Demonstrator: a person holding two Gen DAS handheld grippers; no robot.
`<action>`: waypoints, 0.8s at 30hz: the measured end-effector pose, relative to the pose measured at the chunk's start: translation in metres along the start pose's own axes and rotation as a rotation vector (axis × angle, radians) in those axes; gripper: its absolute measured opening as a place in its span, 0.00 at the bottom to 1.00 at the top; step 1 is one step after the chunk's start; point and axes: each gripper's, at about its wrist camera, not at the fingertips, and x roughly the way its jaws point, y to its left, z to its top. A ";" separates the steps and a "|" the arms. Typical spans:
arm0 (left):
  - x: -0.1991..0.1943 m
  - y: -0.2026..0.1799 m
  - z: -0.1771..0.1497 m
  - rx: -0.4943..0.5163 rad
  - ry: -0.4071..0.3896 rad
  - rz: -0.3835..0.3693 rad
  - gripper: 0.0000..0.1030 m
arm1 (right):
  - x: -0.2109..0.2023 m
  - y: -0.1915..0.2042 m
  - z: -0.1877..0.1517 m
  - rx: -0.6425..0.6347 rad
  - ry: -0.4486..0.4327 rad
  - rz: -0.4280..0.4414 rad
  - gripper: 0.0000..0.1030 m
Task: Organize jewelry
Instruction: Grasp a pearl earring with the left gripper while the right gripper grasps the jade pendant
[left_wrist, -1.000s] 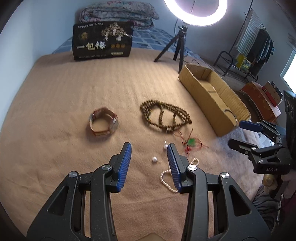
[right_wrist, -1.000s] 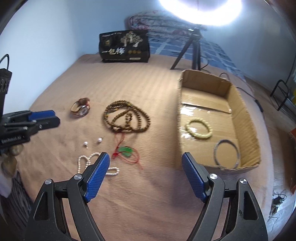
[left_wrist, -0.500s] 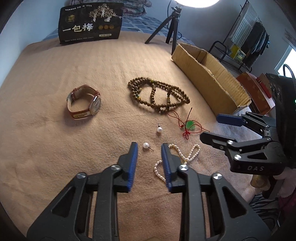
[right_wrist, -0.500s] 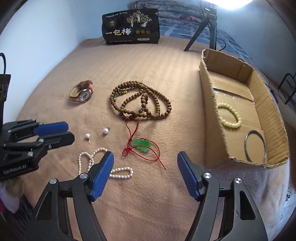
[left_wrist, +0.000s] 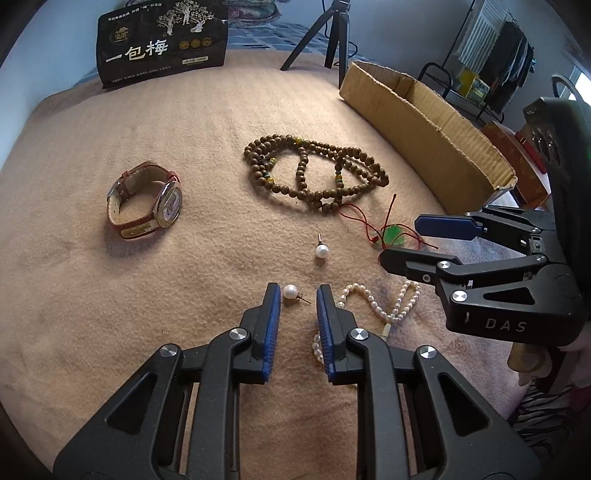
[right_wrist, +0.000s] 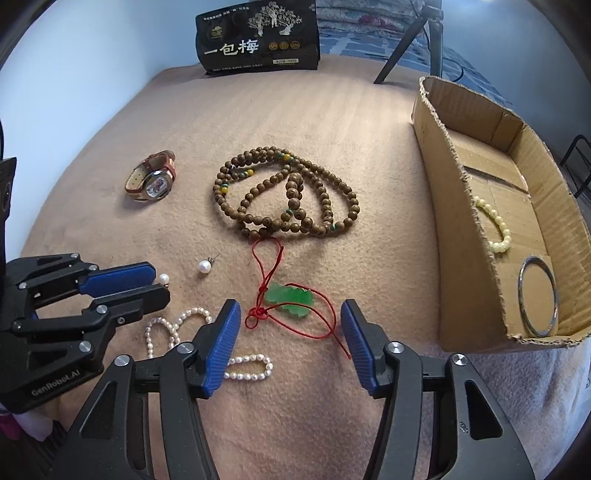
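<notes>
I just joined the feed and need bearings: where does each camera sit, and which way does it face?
Left wrist: on the left gripper, looking down at the blanket; a pearl earring between its closing jaws, untouched; right gripper at right.
Right wrist: on the right gripper, jaws closing around the green pendant; left gripper at left.
Shared: wristwatch, brown beads, cardboard box.

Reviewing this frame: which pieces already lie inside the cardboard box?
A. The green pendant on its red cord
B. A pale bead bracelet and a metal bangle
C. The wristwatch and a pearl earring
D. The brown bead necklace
B: the right wrist view shows a pale bead bracelet and a metal bangle on the floor of the cardboard box; every other piece lies on the blanket.
</notes>
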 end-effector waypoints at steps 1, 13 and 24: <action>0.001 0.000 0.000 0.002 0.001 0.003 0.18 | 0.002 0.000 0.001 0.001 0.002 -0.002 0.52; 0.009 0.006 0.000 -0.005 0.005 0.004 0.10 | 0.010 0.005 0.003 -0.018 0.014 -0.034 0.50; 0.008 0.005 0.001 -0.006 -0.006 0.005 0.09 | 0.009 0.006 0.006 -0.027 0.020 -0.052 0.26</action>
